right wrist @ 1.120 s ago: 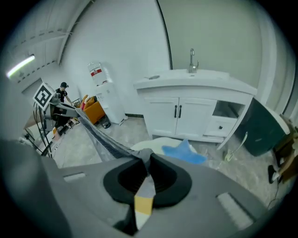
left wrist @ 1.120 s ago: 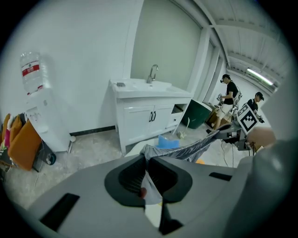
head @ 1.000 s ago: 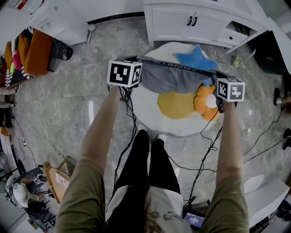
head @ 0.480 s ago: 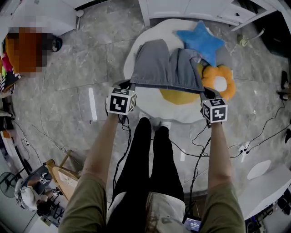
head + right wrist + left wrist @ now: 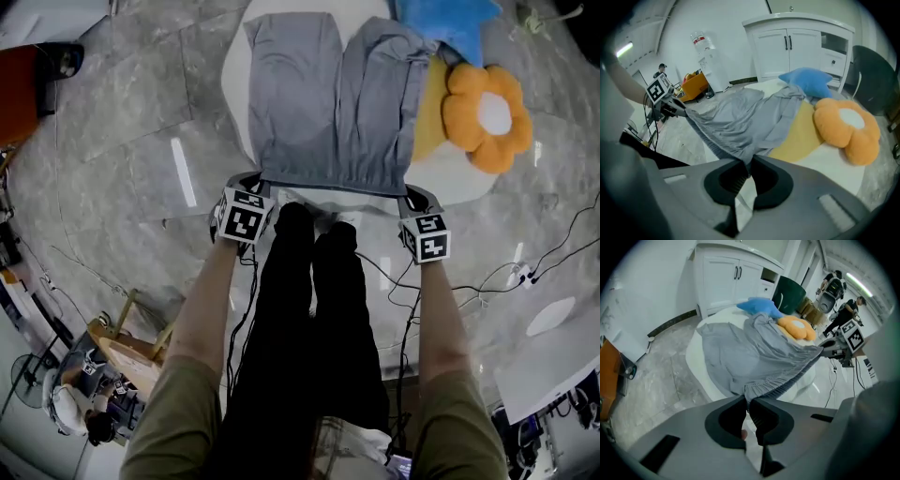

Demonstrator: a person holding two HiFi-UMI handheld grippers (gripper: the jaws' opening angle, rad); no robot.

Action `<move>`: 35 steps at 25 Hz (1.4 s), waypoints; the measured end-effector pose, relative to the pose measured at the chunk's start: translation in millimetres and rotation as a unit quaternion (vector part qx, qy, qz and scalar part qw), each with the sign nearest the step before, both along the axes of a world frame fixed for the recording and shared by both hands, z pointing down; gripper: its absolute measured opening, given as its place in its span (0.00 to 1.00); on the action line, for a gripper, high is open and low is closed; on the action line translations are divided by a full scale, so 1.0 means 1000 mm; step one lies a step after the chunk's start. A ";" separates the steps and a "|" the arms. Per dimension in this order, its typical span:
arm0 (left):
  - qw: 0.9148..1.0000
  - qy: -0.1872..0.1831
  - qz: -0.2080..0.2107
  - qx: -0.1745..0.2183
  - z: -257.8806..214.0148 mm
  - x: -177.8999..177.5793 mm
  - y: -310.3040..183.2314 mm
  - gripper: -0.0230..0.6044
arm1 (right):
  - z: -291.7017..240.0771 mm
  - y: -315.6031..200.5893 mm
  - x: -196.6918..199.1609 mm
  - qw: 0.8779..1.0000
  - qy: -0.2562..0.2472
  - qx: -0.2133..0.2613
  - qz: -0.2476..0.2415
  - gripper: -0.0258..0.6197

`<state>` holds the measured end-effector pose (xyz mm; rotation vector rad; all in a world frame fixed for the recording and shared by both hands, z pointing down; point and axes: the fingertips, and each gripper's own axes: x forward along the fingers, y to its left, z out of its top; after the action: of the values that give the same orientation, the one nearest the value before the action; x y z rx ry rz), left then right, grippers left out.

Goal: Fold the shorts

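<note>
Shorts (image 5: 328, 103), grey with an elastic waistband, lie spread on a white mat (image 5: 234, 75) on the marble floor (image 5: 122, 141). The waistband sits at the mat's near edge, towards me, and both legs point away from me.

1. Left gripper (image 5: 749, 401): my jaws are closed on the left corner of the waistband. The gathered fabric is pinched between the two black pads, as the left gripper view shows.
2. Right gripper (image 5: 746, 164): my jaws are closed on the right corner of the waistband, with a fold of grey cloth clamped between the pads.
3. Waistband: it runs taut in a nearly straight line from one gripper to the other. Whether it rests on the mat or sits just above it, I cannot tell.
4. Left leg of the shorts: it lies flat on the white part of the mat.
5. Right leg of the shorts: it is more creased, partly covers the mat's yellow patch (image 5: 429, 112), and meets the blue star cushion (image 5: 445, 23) at its far end.
6. Orange flower cushion (image 5: 487, 117): it lies just beside the right leg, on the mat's right side.

My own legs, in black trousers (image 5: 309, 309), stand between the two grippers, just short of the waistband. A white cabinet (image 5: 726, 275) stands beyond the mat.
</note>
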<state>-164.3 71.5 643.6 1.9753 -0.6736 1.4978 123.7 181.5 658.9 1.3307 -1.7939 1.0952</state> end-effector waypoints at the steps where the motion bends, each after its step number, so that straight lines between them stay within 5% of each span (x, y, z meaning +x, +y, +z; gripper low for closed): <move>1: 1.000 -0.007 0.010 -0.008 0.017 -0.004 0.010 0.08 | 0.014 0.007 -0.005 1.000 0.001 -0.004 0.001 0.07; 5: 0.999 -0.025 0.024 -0.025 0.073 -0.015 0.036 0.09 | 0.065 0.024 -0.019 0.999 0.023 -0.021 -0.014 0.07; 11: 0.996 -0.047 0.060 -0.037 0.118 -0.018 0.054 0.22 | 0.108 0.029 -0.013 0.997 0.056 -0.043 -0.010 0.07; 14: 0.996 -0.043 0.064 -0.053 0.123 -0.019 0.059 0.42 | 0.119 0.035 -0.013 0.995 0.058 -0.082 0.000 0.07; 16: 0.994 -0.036 0.067 -0.083 0.122 -0.019 0.066 0.61 | 0.121 0.036 -0.010 0.993 0.057 -0.105 0.010 0.18; 19: 0.991 -0.046 0.071 -0.104 0.113 -0.021 0.069 0.61 | 0.117 0.040 -0.006 0.989 0.047 -0.139 0.027 0.36; 22: 0.987 -0.073 0.084 -0.116 0.107 -0.032 0.073 0.62 | 0.111 0.049 0.006 0.984 0.078 -0.155 0.034 0.37; 25: 0.982 -0.092 0.102 -0.126 0.108 -0.041 0.076 0.63 | 0.103 0.049 0.011 0.977 0.180 -0.101 -0.059 0.37; 27: 0.982 -0.088 0.106 -0.130 0.108 -0.041 0.079 0.63 | 0.096 0.050 -0.001 0.955 0.245 -0.046 -0.159 0.37; 29: 0.982 -0.087 0.108 -0.126 0.110 -0.043 0.079 0.63 | 0.097 0.062 -0.016 0.944 0.255 -0.029 -0.207 0.36; 35: 0.986 -0.062 0.105 -0.111 0.090 -0.028 0.071 0.63 | 0.084 0.095 -0.026 0.975 0.178 -0.074 -0.113 0.37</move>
<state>-192.0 142.8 733.4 1.8389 -0.3362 1.7509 97.8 276.0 742.8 1.1194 -1.5229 0.7935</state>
